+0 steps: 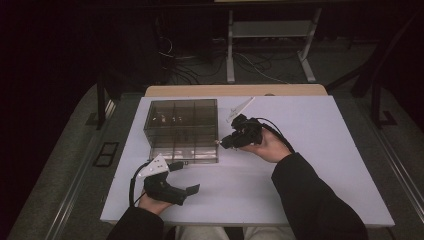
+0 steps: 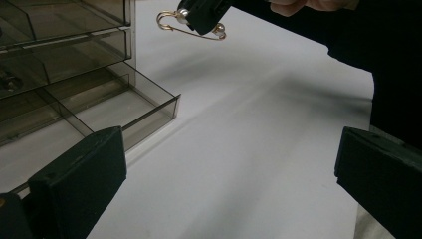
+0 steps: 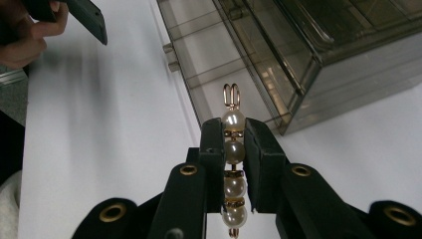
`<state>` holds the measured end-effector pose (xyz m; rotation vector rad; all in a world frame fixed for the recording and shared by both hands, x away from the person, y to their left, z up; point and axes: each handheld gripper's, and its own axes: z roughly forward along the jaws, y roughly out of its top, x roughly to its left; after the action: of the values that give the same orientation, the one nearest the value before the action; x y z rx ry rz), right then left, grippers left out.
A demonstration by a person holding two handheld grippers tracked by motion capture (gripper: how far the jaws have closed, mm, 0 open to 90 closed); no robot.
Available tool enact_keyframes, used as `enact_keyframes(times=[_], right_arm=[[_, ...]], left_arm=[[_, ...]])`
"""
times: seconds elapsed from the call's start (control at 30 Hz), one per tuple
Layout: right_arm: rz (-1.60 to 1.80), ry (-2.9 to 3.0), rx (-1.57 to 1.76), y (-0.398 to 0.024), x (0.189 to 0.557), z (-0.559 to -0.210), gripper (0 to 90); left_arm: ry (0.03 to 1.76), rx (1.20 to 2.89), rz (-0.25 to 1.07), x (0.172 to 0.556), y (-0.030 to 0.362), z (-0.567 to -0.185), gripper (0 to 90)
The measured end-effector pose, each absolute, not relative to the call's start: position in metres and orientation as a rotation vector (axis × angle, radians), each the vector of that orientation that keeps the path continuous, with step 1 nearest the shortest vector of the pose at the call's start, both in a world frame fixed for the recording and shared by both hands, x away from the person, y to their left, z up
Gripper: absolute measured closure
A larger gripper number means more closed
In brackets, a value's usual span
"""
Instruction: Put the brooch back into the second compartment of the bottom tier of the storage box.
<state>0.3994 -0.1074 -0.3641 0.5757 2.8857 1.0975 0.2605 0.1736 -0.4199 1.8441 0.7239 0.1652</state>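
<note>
Pearl pin (image 3: 233, 164): clamped between the jaws of the right gripper (image 3: 233, 149), long axis in line with the jaws, hook end leading toward the open drawer (image 3: 219, 64) of the smoky organizer box (image 1: 181, 129), just ahead. Carried above the white table (image 1: 310, 165), mid-width. Left gripper (image 1: 182, 178): jaws spread, empty, near the front edge, farther from the pin.

A: Left gripper (image 1: 182, 177)?
B: Held low in the left hand (image 1: 150, 202), nearer the person than the drawer box (image 1: 182, 130), jaws spread wide, nothing between.

A: Right gripper (image 1: 222, 142)?
B: In the right hand (image 1: 270, 146), just right of that box, pointing toward it, jaws clamped together on a pearl pin (image 3: 233, 164).
</note>
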Motion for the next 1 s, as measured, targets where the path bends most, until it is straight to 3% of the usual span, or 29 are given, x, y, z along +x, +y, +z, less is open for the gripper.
enact_keyframes(times=[1.0], right_arm=[[1.121,2.91,0.5,-0.051,0.411,-0.361,78.5]], left_arm=[[0.733,1.841,0.189,0.262,0.179,-0.42,0.0]])
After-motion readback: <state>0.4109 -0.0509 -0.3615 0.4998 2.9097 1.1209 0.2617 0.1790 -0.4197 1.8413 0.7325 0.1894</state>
